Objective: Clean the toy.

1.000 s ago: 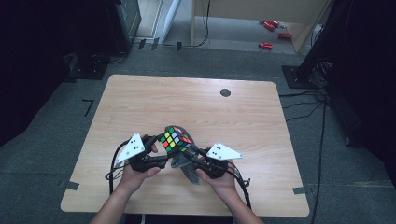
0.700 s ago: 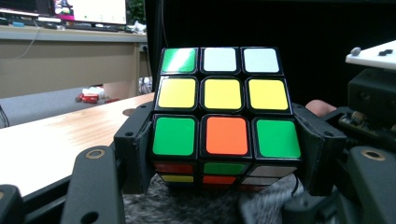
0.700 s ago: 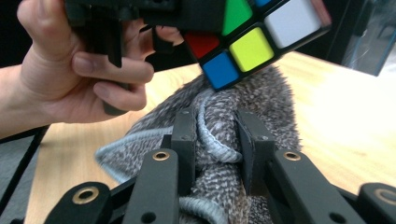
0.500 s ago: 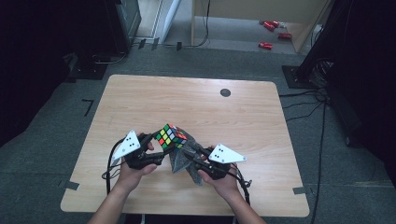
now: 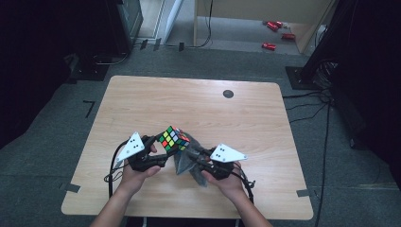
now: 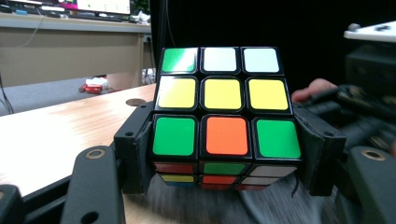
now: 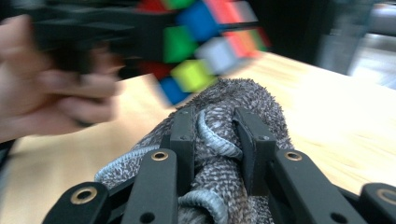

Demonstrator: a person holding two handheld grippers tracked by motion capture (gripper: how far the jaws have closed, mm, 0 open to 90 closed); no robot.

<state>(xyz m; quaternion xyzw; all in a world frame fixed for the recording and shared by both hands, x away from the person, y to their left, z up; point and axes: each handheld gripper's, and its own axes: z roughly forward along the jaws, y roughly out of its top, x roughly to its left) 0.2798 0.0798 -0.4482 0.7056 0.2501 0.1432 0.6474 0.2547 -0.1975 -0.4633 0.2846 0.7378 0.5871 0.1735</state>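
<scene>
A scrambled puzzle cube hangs just above the near middle of the wooden table. My left gripper is shut on the puzzle cube, its pads pressing the lower layer from both sides. In the high view the left gripper comes in from the cube's left. My right gripper is shut on a bunched grey cloth, which rises toward the blurred cube. Seen from above, the right gripper holds the grey cloth right under and beside the cube.
A dark round mark sits near the table's far edge. Beyond the table, red items lie on the floor, and dark equipment stands at the right. Tape patches mark the floor near the table's corners.
The cube, the cloth and both hands have shifted a little to the left across the table. Both grips look the same.
</scene>
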